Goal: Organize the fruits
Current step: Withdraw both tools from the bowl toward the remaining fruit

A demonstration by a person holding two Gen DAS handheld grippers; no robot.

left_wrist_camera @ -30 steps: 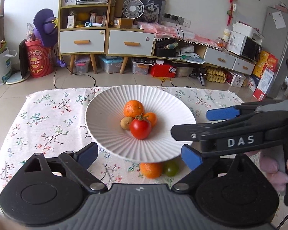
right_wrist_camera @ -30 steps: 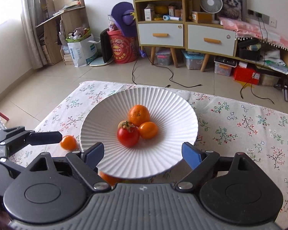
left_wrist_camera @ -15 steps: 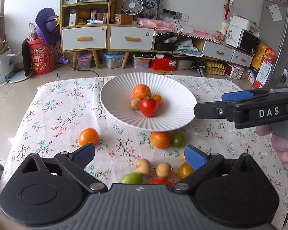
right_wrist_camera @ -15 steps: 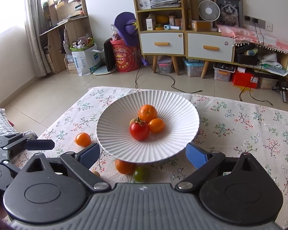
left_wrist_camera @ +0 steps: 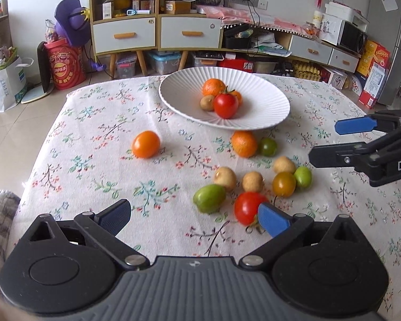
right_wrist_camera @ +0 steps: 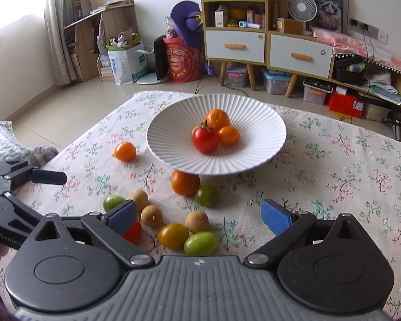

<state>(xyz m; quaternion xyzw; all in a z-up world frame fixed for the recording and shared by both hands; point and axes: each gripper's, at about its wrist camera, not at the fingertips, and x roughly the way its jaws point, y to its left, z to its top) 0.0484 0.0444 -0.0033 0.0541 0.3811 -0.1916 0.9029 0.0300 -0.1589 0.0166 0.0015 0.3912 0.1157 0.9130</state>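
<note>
A white ribbed plate (left_wrist_camera: 270, 115) (right_wrist_camera: 256, 160) on the floral cloth holds a red tomato (left_wrist_camera: 226, 105), an orange, a small orange fruit and a brown fruit. Loose fruit lies in front of it: an orange (left_wrist_camera: 243, 143), a dark green tomato (left_wrist_camera: 268, 146), a lone orange tomato (left_wrist_camera: 146, 144) at the left, several brown fruits, green fruits (left_wrist_camera: 209, 198), a yellow tomato (left_wrist_camera: 284, 184) and a red tomato (left_wrist_camera: 247, 208). My left gripper (left_wrist_camera: 195, 218) is open and empty, just short of the cluster. My right gripper (right_wrist_camera: 197, 215) is open and empty over the cluster.
The floral tablecloth (left_wrist_camera: 93, 144) covers the low table. Its left edge drops to the tiled floor. Behind stand cabinets (left_wrist_camera: 157, 32), a red bin (left_wrist_camera: 66, 67) and boxes. A grey blanket (right_wrist_camera: 10, 144) lies at the left edge.
Both grippers have pulled back and up from the plate, so the loose fruit in front of it has come into view. Both stay open.
</note>
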